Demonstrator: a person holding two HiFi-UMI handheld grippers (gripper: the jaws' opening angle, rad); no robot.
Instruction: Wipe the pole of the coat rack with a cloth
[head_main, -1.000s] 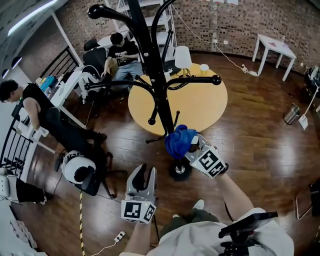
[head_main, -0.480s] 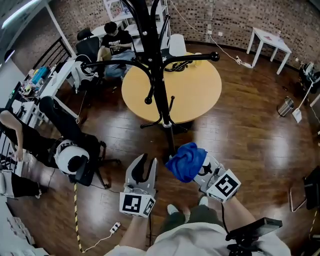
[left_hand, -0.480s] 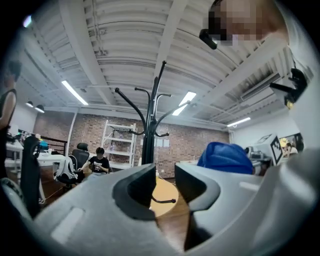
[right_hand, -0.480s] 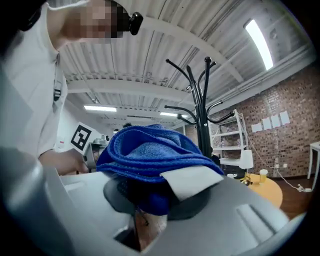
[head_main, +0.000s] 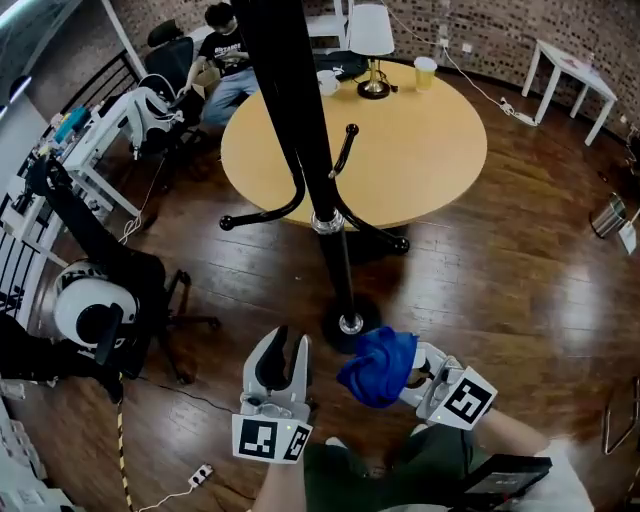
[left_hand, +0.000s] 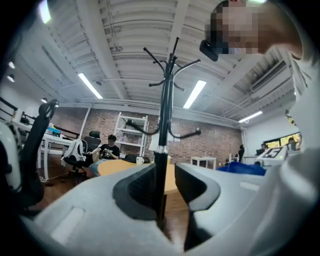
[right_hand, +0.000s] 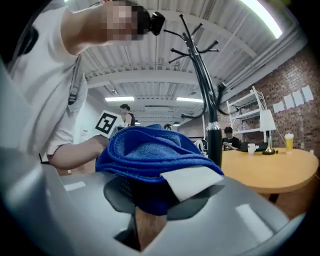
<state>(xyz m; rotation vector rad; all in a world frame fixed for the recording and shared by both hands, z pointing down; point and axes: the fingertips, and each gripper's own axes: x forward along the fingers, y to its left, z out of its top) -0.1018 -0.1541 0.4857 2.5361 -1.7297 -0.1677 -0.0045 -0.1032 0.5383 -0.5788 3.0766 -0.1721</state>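
"Where's it got to now?"

"Bottom of the rack (head_main: 290, 120). A second ago the cloth was up on the pole (head_main: 344, 270), by the lowest hooks. It's run down since, and now it's just beside the foot (head_main: 349, 324), off the pole as far as I can tell."

"So that's one stroke done?"

"Looks like it to me, the lower stretch at least. The tall part above likely still wants doing."

"Cloth held fast?"

"Yes, the cloth (head_main: 378, 362) is bunched in the right gripper (head_main: 405, 372), jaws clamped on it. The left gripper (head_main: 290, 345) idles alongside, jaws a little apart, holding nothing."
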